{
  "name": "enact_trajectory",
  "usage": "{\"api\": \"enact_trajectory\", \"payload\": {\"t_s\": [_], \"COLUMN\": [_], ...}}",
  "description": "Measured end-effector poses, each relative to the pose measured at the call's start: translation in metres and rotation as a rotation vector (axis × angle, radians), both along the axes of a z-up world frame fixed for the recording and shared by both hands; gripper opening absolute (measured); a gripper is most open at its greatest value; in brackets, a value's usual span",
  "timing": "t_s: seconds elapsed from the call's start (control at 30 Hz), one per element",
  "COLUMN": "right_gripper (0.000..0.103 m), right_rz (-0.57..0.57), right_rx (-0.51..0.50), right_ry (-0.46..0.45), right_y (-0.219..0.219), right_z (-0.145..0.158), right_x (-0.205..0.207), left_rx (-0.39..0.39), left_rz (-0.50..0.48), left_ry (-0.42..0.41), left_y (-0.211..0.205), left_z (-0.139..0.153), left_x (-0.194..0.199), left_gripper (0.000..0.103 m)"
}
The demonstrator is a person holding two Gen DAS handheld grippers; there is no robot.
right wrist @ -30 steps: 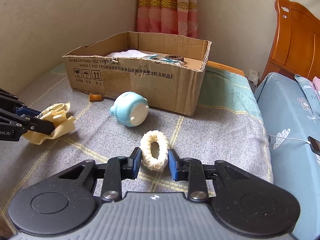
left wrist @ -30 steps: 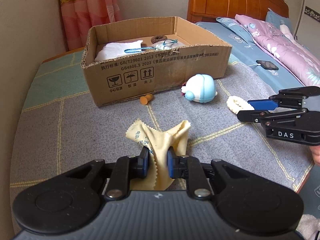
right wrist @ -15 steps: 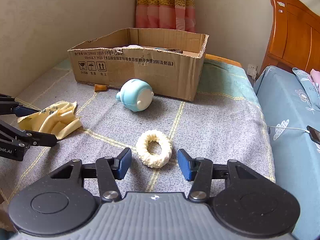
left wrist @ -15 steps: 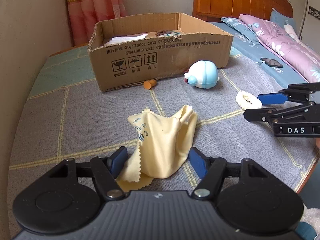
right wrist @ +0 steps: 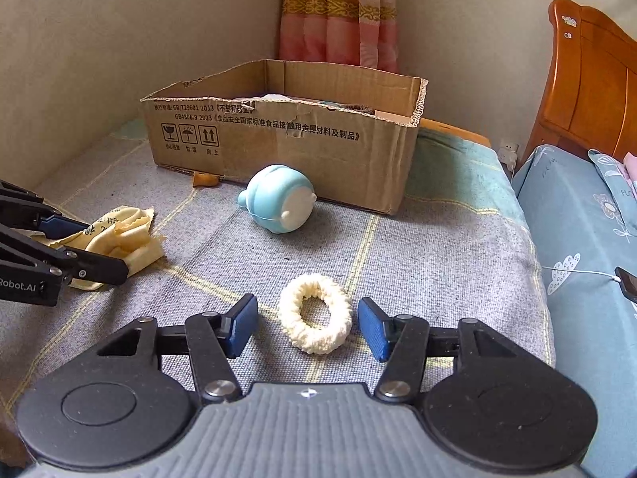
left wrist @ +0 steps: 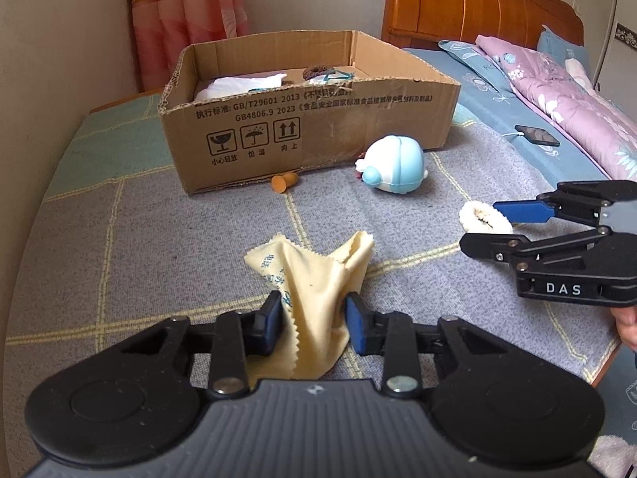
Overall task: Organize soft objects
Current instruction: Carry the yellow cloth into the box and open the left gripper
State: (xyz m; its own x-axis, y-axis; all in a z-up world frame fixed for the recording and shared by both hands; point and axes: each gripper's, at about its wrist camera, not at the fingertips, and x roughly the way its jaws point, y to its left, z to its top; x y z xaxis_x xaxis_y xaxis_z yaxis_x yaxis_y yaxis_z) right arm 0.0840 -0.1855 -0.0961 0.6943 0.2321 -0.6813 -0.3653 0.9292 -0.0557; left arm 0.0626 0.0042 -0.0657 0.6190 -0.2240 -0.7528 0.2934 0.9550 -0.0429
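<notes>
We have a few soft items in the cardboard box [left wrist: 310, 127]; left hand-held gripper [left wrist: 312, 320] pinches the yellow cloth [left wrist: 318, 279], right hand-held gripper [right wrist: 306, 328] spread around the cream scrunchie [right wrist: 315, 312], blue plush [right wrist: 278, 205] left on the bed [right wrist: 438, 259].

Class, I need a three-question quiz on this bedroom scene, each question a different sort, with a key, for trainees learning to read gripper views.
1. True or false: the left gripper has the yellow cloth between its fingers.
2. Multiple choice: the cream scrunchie lies
A. inside the box
B. on the blanket, between the open fingers of the right gripper
C. on the blue toy
3. Fill in: the small orange piece lies right in front of the ____.

Key: 1 true; 2 B; 3 box.
</notes>
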Motion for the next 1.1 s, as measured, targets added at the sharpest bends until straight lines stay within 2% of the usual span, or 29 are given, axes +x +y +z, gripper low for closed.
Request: {"api": "enact_trajectory", "payload": {"t_s": [0.1,0.2,0.5,0.77,0.93,1.1], "right_gripper": [0.044,0.041,0.041,0.041,0.041,0.041], "right_rz": [-0.007,-0.013,0.001,0.043,0.066,0.087], "right_rx": [-0.008,-0.011,-0.023,-0.034,-0.027,-0.024], "right_ry": [-0.002,-0.001,-0.034,-0.071,-0.098,-0.124], "right_y": [0.0,0.0,-0.001,-0.002,-0.001,0.002], "right_z": [0.001,0.003,0.017,0.037,0.048,0.057], "right_x": [-0.001,-0.001,-0.011,-0.017,-0.019,-0.017], "left_rx": [-0.004,-0.003,0.002,-0.001,0.013,0.048], "left_rz": [-0.009,-0.021,-0.07,-0.097,-0.11,-0.106], "left_ry": [-0.002,-0.008,-0.026,-0.085,-0.154,-0.218], "left_y": [0.001,0.001,0.003,0.006,0.004,0.001], "left_z": [0.003,0.007,0.024,0.059,0.085,0.106], "left_x": [0.0,-0.001,-0.007,0.0,0.02,0.065], "left_gripper": [0.025,0.022,0.019,0.018,0.018,0.018]}}
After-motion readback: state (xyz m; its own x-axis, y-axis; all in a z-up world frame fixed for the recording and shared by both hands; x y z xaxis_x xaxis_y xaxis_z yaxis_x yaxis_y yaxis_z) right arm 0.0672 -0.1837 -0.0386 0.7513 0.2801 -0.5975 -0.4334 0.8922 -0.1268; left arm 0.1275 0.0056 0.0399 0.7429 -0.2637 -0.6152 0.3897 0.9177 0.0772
